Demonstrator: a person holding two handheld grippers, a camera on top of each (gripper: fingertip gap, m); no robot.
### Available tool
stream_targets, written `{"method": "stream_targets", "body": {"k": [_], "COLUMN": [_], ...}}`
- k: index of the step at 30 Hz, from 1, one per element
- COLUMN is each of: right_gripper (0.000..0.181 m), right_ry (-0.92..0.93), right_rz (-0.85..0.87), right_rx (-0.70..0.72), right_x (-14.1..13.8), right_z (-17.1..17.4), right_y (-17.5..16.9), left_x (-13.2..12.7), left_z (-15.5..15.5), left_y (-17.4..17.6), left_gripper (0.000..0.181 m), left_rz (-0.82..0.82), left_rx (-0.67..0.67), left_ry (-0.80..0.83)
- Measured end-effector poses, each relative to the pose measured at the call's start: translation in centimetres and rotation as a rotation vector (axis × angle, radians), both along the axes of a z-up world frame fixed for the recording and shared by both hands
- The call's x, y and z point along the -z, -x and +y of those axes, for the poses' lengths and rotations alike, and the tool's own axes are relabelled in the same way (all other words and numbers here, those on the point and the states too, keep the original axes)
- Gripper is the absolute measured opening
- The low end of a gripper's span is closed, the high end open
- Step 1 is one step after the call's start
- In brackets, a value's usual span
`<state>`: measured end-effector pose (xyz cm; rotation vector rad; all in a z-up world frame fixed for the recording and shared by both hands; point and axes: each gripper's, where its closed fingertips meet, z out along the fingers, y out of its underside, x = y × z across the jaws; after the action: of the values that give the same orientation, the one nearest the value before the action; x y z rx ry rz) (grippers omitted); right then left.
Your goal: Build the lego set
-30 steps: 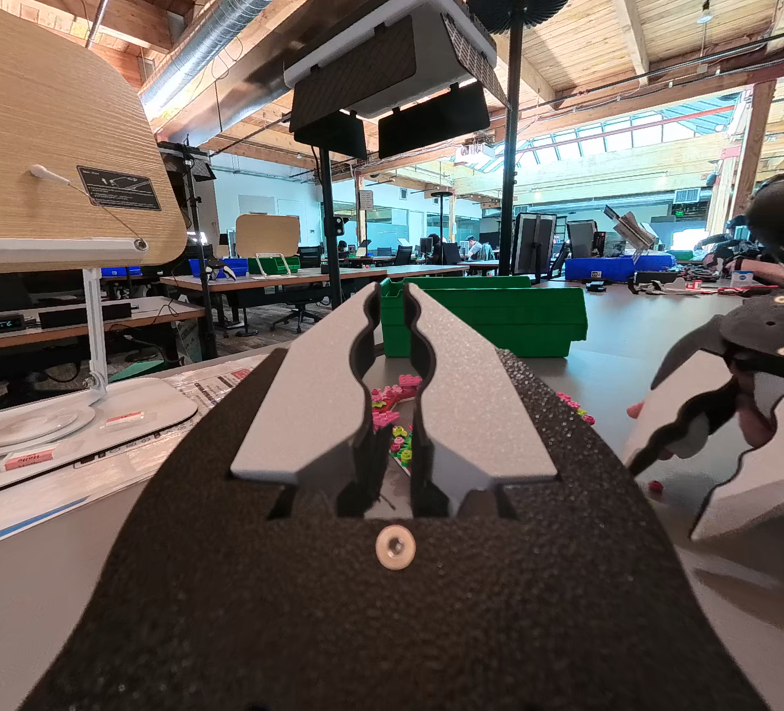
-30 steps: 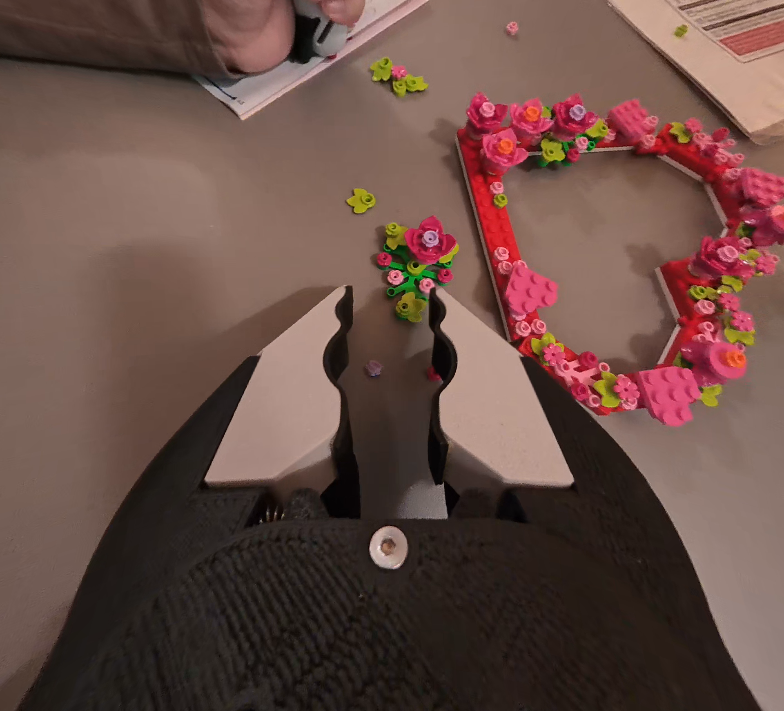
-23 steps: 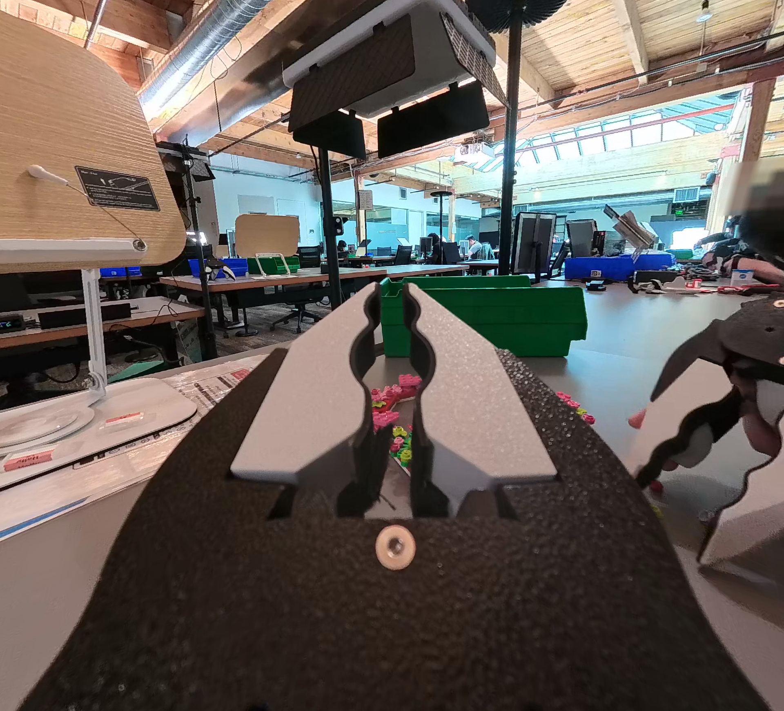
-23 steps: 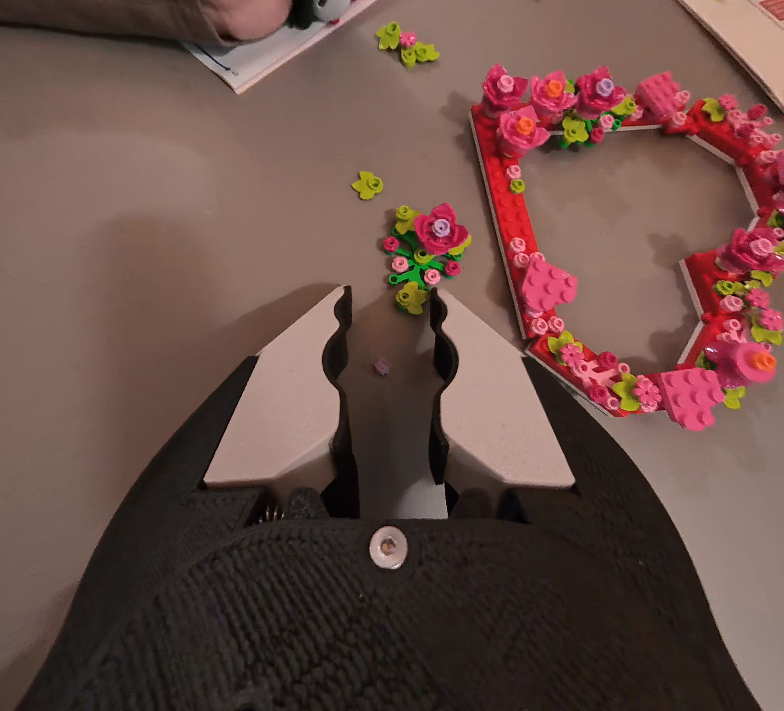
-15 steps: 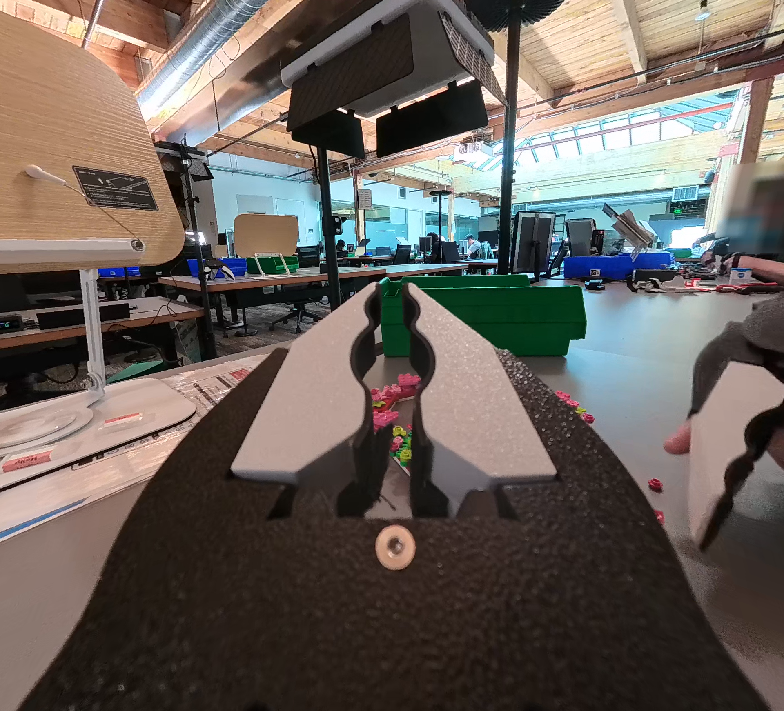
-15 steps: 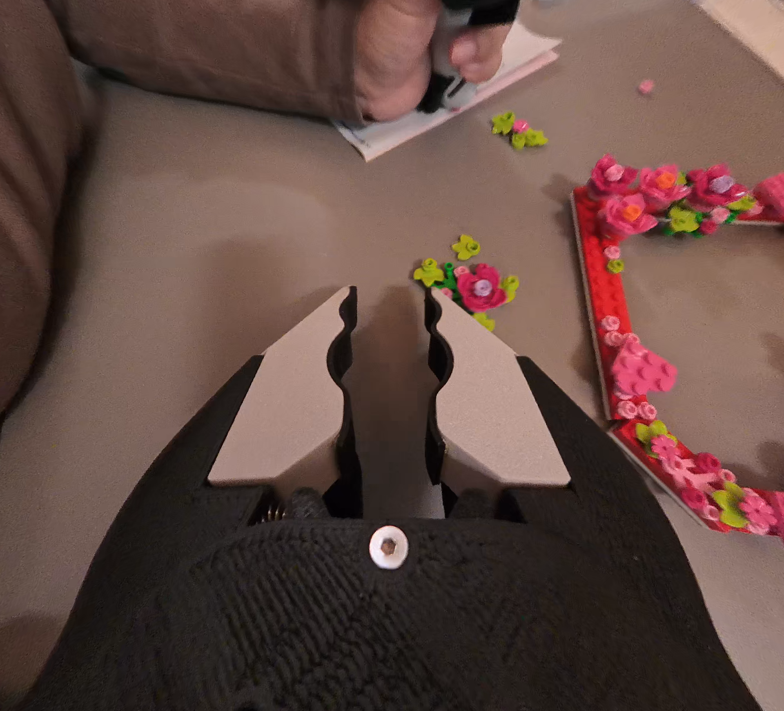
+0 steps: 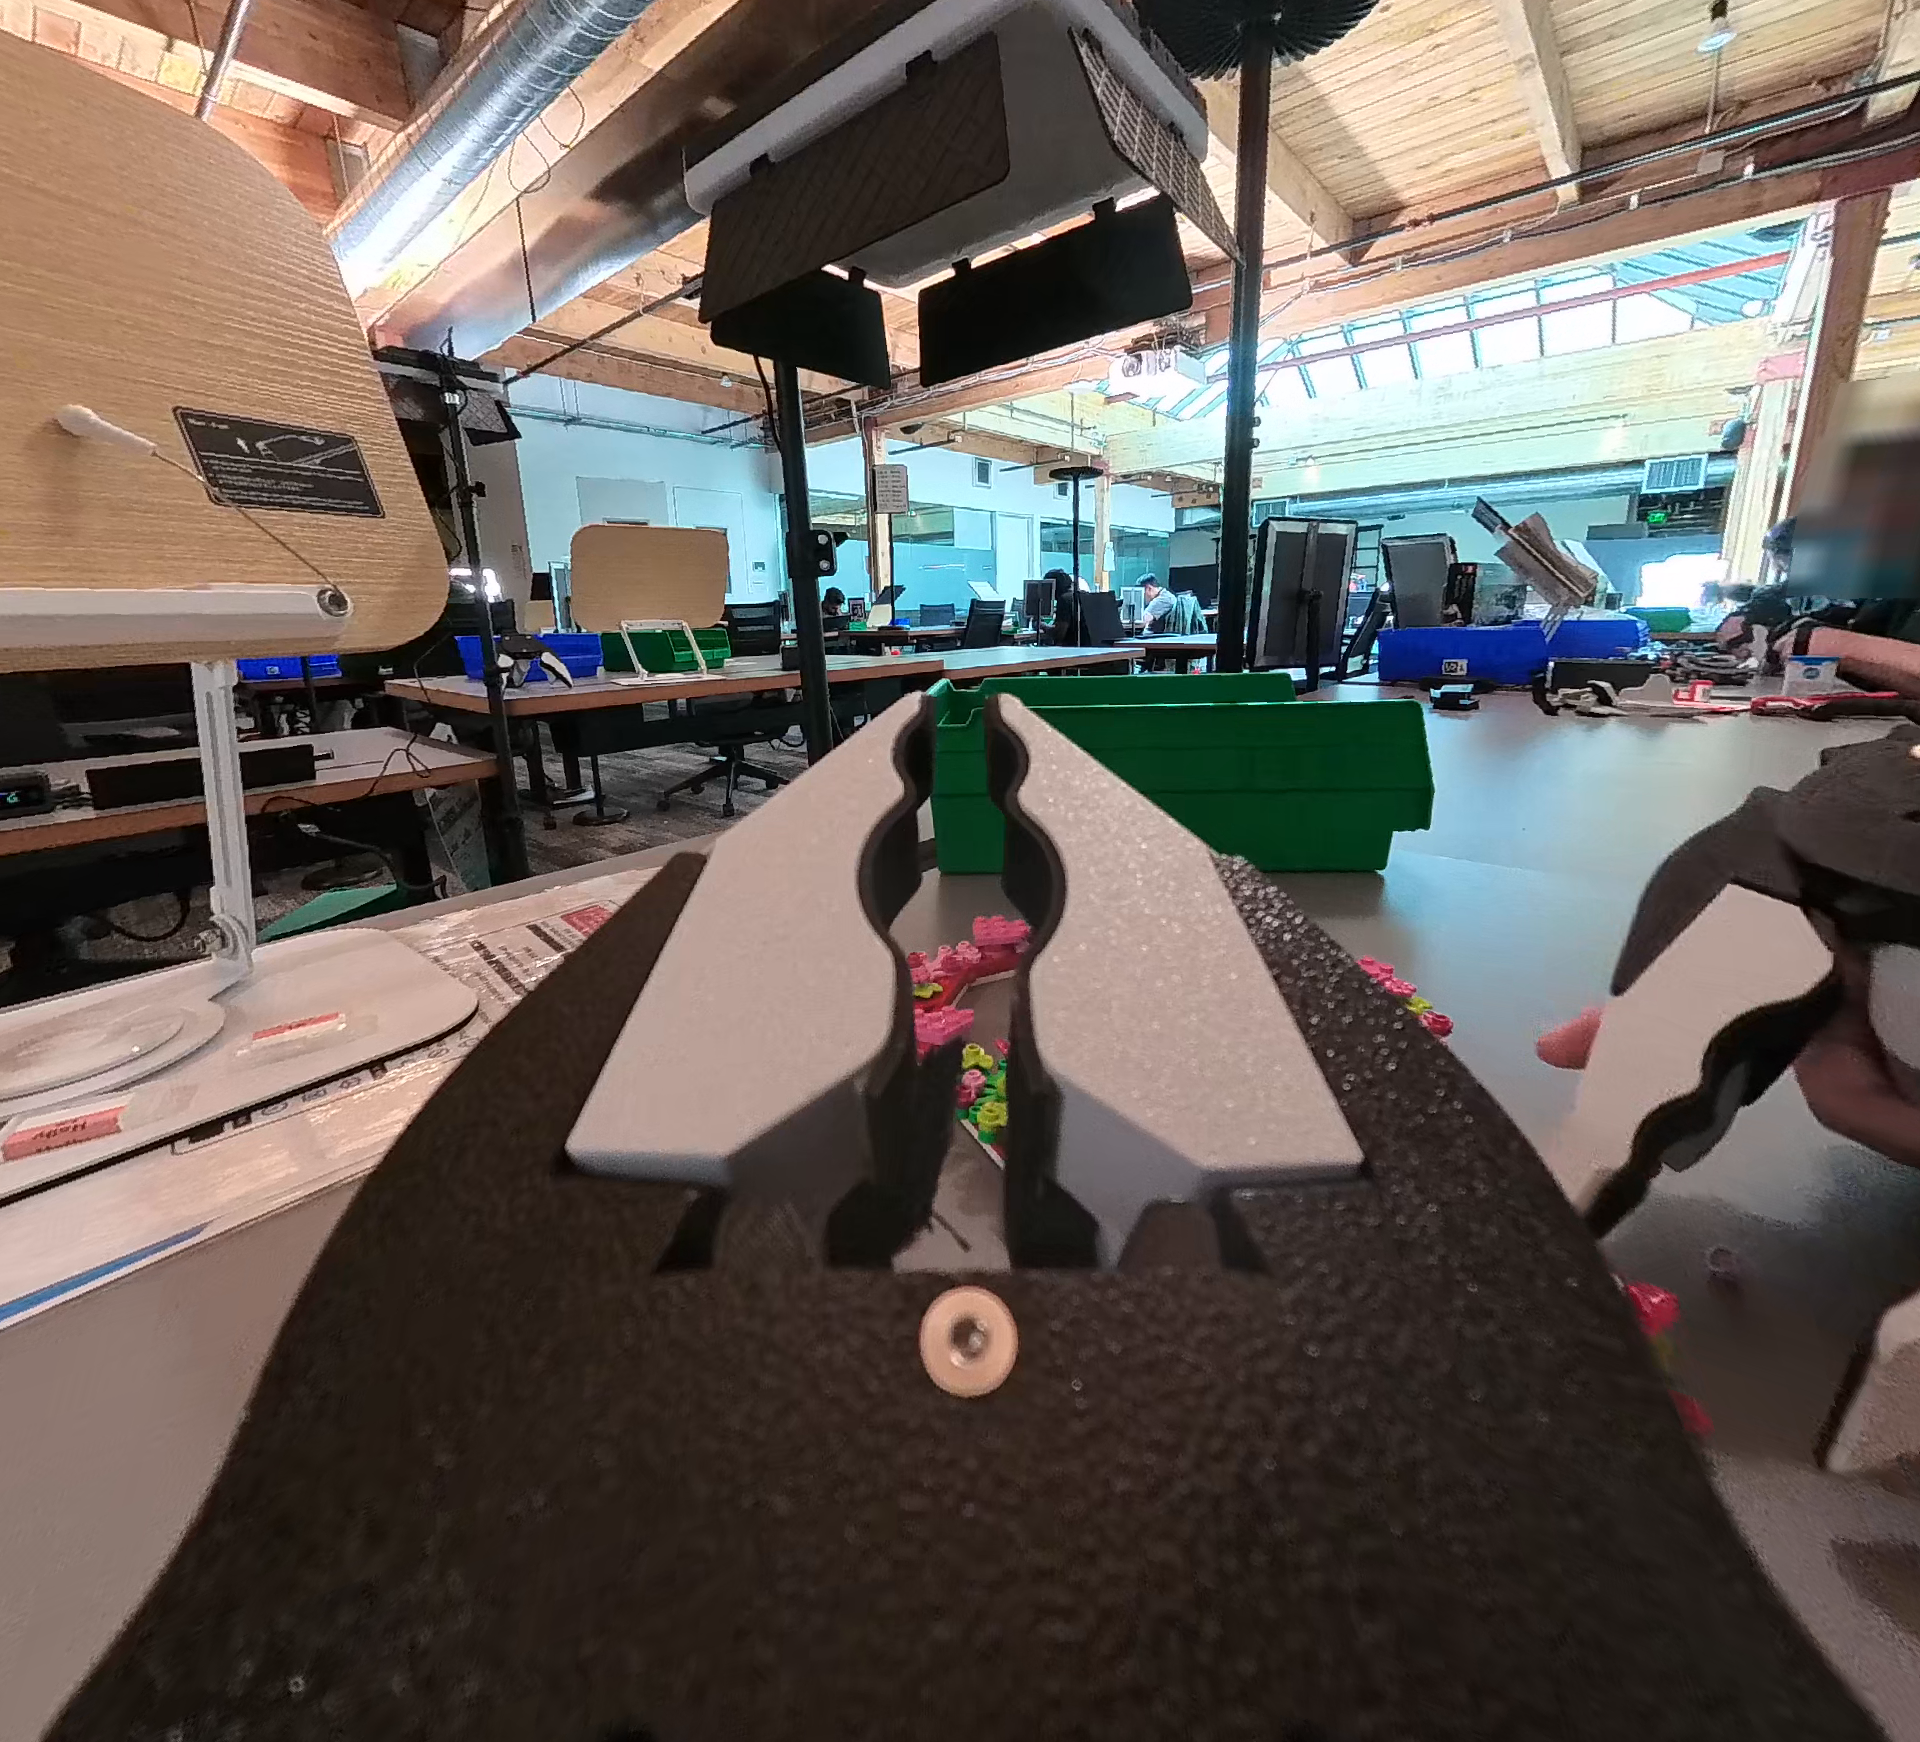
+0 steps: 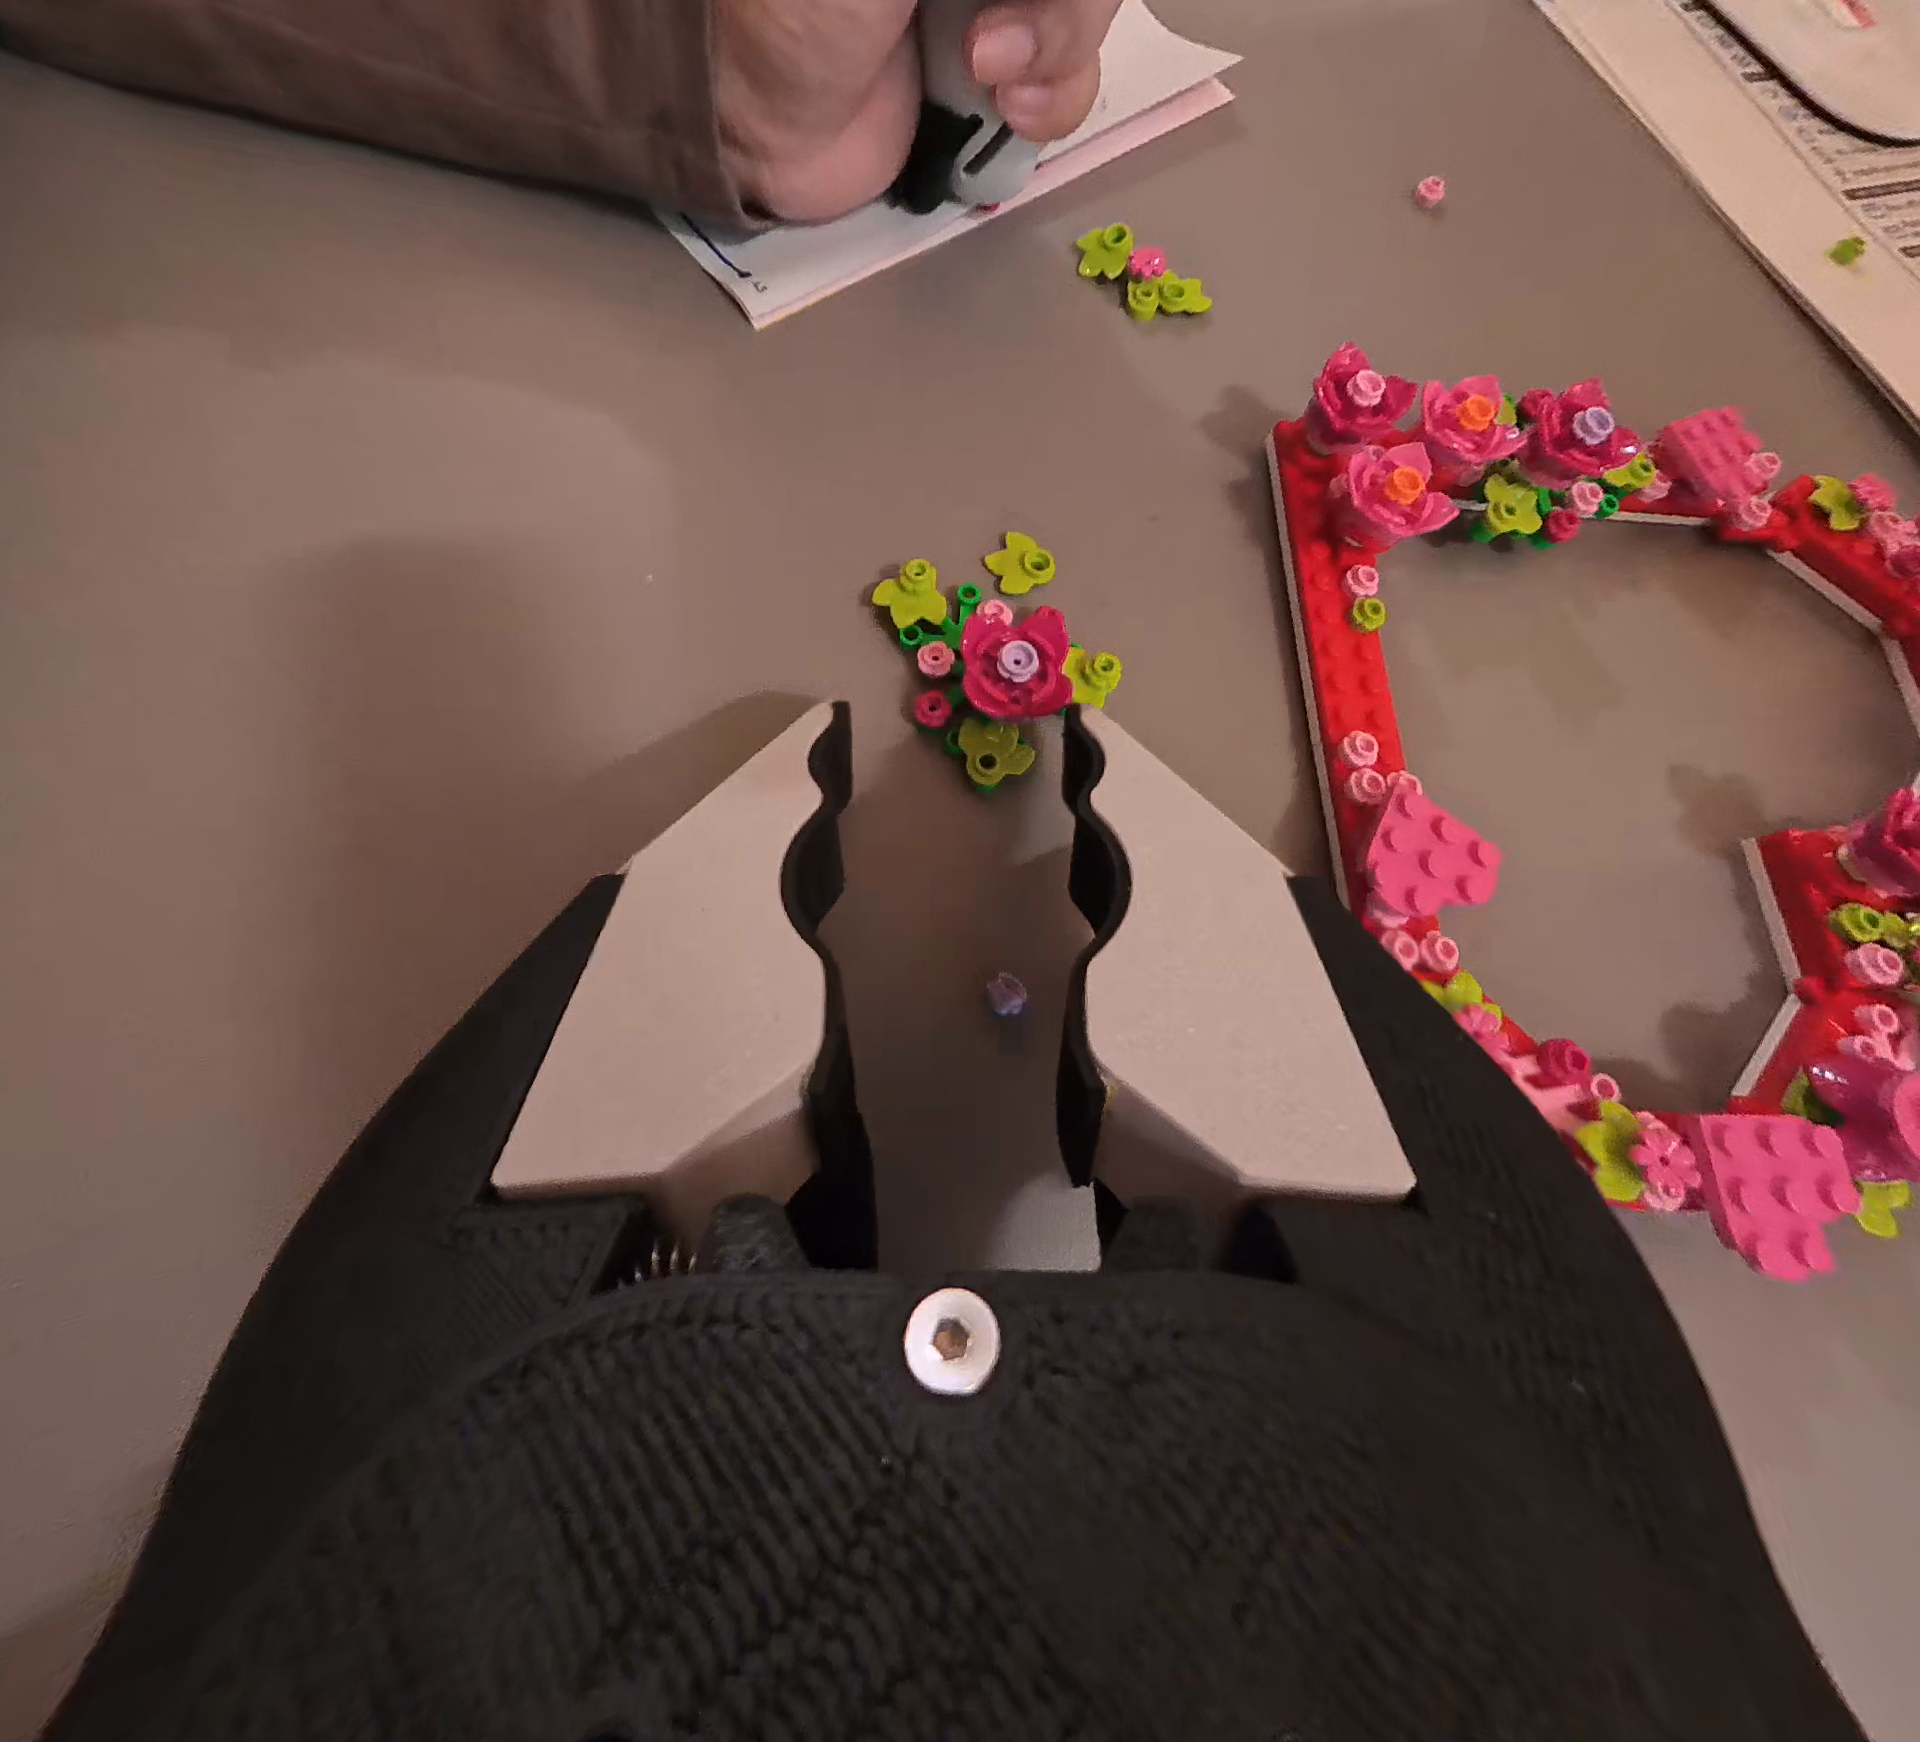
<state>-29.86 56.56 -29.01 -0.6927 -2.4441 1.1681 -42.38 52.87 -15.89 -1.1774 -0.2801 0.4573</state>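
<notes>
Right gripper [image 8: 956,721] released, jaws apart, nothing between them but bare worktop [image 8: 416,653] and one small lilac stud [image 8: 1006,994] lying on it; one flower cluster [image 8: 1003,669] (one magenta rose, green and lime leaves) just ahead of the fingertips; one loose lime leaf [image 8: 1023,562] just beyond it; one group of small lime leaves [image 8: 1143,279] farther ahead; one pink stud [image 8: 1430,191] ahead to the right. One red lego frame [image 8: 1320,653] to the right of the gripper, four roses along its far edge, pink bricks on the near side. One booklet [image 8: 935,238] ahead, under a hand [image 8: 831,30]. Left gripper [image 7: 956,716] nearly closed, a narrow gap, nothing held; one green bin [image 7: 1195,783] ahead of it, contents not visible; frame partly visible between its fingers.
</notes>
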Motion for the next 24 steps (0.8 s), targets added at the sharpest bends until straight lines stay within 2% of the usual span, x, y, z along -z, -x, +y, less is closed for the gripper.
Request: {"method": "stream_targets", "body": {"k": [5,11,14,19,24], "right_gripper": [0.03,0.038,0.04,0.031,0.031], "right_ry": [0.082,0.085,0.043,0.056,0.069], "right_rz": [-0.016,0.051,0.043,0.006,0.009], "right_rx": [-0.015,0.0,-0.017,-0.038,-0.032], "right_x": [-1.0,-1.3,-0.6,-0.6,-0.8], "right_z": [0.0,-0.3,-0.6,-0.5,-0.5], "right_y": [-0.6,0.3,0.2,-0.4,-0.4], "left_x": [0.0,0.0,0.0,0.1,0.1], "left_z": [0.0,0.1,0.1,0.1,0.1], "left_y": [0.0,0.0,0.0,0.0,0.0], "left_gripper": [0.006,0.006,0.006,0.006,0.005], "left_rz": [0.001,0.001,0.001,0.0,0.0], "left_rx": [0.002,0.002,0.002,0.002,0.003], "left_ry": [0.002,0.003,0.003,0.004,0.004]}}
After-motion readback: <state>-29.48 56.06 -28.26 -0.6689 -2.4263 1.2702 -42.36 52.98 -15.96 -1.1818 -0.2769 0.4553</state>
